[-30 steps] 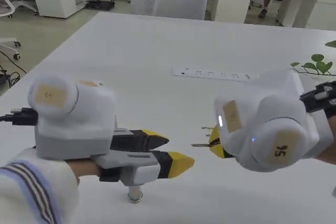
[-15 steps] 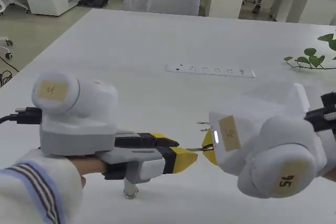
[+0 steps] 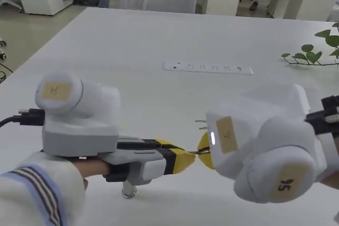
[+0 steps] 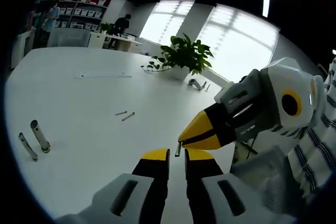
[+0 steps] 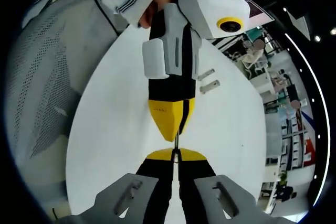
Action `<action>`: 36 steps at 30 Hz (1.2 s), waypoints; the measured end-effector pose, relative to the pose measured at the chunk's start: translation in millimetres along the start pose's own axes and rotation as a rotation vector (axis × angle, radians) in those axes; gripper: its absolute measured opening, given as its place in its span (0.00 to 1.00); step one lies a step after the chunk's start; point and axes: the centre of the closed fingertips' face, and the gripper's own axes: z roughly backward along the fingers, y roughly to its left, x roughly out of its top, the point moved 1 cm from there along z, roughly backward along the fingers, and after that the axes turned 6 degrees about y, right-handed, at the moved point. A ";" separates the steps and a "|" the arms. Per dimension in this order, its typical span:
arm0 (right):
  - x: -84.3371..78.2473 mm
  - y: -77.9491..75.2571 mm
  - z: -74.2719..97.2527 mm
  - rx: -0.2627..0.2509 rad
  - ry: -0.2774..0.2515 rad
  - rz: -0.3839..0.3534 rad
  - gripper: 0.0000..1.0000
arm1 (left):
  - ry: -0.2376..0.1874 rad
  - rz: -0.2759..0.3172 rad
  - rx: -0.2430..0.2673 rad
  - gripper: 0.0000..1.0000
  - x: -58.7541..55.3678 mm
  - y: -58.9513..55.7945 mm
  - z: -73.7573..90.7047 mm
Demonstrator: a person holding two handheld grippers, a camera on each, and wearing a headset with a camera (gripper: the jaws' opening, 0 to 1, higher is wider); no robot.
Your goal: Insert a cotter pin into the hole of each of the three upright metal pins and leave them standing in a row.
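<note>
Cotter pin [image 5: 177,141]: thin metal, bridging the tips of the two grippers above the table. One end is pinched by the right gripper and the other reaches into the slit at the left gripper's tips.
Right gripper [image 5: 176,155]: faces the left gripper tip to tip, jaws closed tight on the cotter pin.
Left gripper [image 4: 177,156]: jaws parallel with a narrow slit between them. The slit looks wider than the cotter pin's end sitting in it.
Metal pin [image 3: 128,190]: upright on the table, directly beneath the left gripper's body and apart from it.
Pair of metal pins [image 4: 39,136]: on the table off to the left gripper's left side, just beside each other — whether both stand straight I cannot tell.
Spare cotter pins [image 3: 201,124]: lying on the table a little beyond the left gripper's tips.
Power strip [image 3: 207,68]: flat on the table, well beyond the left gripper.
Plant [image 3: 312,56]: far beyond the left gripper's tips — at the table's edge.
Table [image 3: 132,41]: white, under the left gripper.
</note>
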 end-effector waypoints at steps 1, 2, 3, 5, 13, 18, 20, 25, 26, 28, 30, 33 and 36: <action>-0.3 -0.1 0.0 -0.001 0.002 0.000 0.02 | 0.000 0.003 -0.001 0.08 0.3 0.0 -0.2; -0.6 -0.3 -0.1 -0.001 0.003 -0.001 0.02 | -0.001 0.009 0.000 0.07 0.6 0.1 -0.3; -1.0 -0.2 -0.3 -0.002 0.004 -0.002 0.02 | -0.004 0.013 0.002 0.06 1.3 0.7 -0.2; -1.5 0.1 -0.5 -0.002 0.005 -0.002 0.02 | -0.007 0.011 0.007 0.06 2.3 1.9 0.0; -1.7 -0.8 -0.1 -0.005 0.006 -0.001 0.02 | 0.000 0.024 -0.007 0.03 1.4 -0.6 -1.4; -1.6 -0.7 -0.2 -0.006 0.004 -0.005 0.02 | -0.003 0.038 -0.011 0.02 1.7 -1.2 -1.0; -1.2 -1.2 0.0 -0.008 0.001 -0.007 0.02 | -0.006 0.048 -0.015 0.02 2.2 -1.2 -0.4; -0.4 -3.7 0.9 -0.015 -0.006 -0.014 0.02 | -0.030 0.093 -0.028 0.02 5.1 -0.7 1.6; -0.3 -3.5 0.8 -0.013 -0.007 -0.015 0.02 | -0.030 0.098 -0.030 0.02 5.1 -0.9 1.7; -0.3 -4.2 0.4 -0.015 -0.012 -0.021 0.02 | -0.033 0.111 -0.030 0.02 5.5 -0.5 1.8; -0.4 -4.0 0.1 -0.012 -0.013 -0.027 0.02 | -0.031 0.124 -0.034 0.02 5.3 -1.0 1.7; -0.1 -4.3 0.3 -0.014 -0.015 -0.027 0.02 | -0.032 0.127 -0.032 0.01 5.5 -1.4 2.3; 0.5 -4.1 0.6 -0.012 -0.017 -0.026 0.02 | -0.029 0.143 -0.033 0.01 4.9 -2.0 2.9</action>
